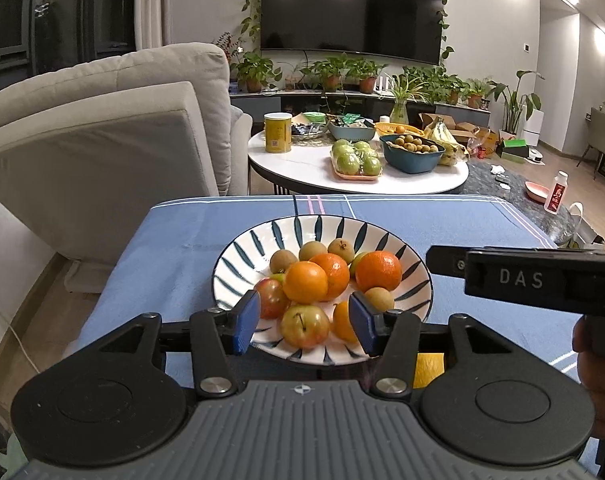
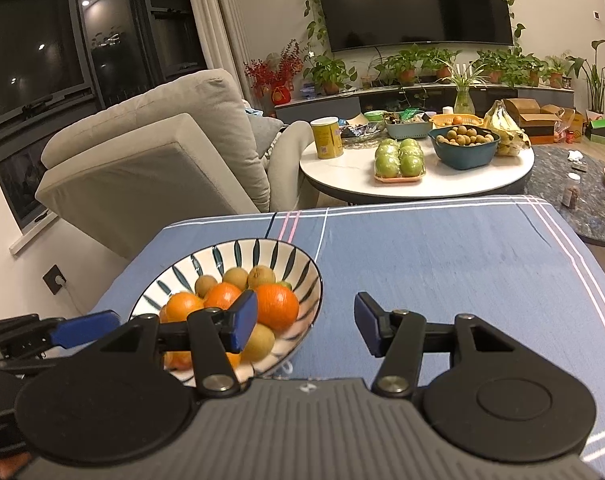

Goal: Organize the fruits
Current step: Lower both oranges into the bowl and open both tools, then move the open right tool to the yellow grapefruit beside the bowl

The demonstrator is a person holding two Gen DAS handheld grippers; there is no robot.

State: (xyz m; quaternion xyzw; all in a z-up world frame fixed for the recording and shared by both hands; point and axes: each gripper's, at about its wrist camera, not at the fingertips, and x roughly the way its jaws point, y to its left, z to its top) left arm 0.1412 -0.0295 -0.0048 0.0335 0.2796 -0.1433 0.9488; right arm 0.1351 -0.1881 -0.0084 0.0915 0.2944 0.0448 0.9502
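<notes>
Fruit piled in striped bowl [image 1: 416,280] on blue-clothed table [image 1: 174,264]: oranges [image 1: 305,282], reddish apples [image 1: 304,326], small brown longans [image 1: 312,251]. Left tool [image 1: 304,322] parted over bowl's near rim, gripping nothing. Right tool [image 2: 306,326] spread wide just right of bowl, empty too.

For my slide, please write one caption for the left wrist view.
Open left gripper over a striped plate of oranges, small apples and brown fruits.

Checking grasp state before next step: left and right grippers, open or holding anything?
Left gripper: open, nothing gripped, over the striped bowl of fruit.
Right gripper: open, empty.
</notes>
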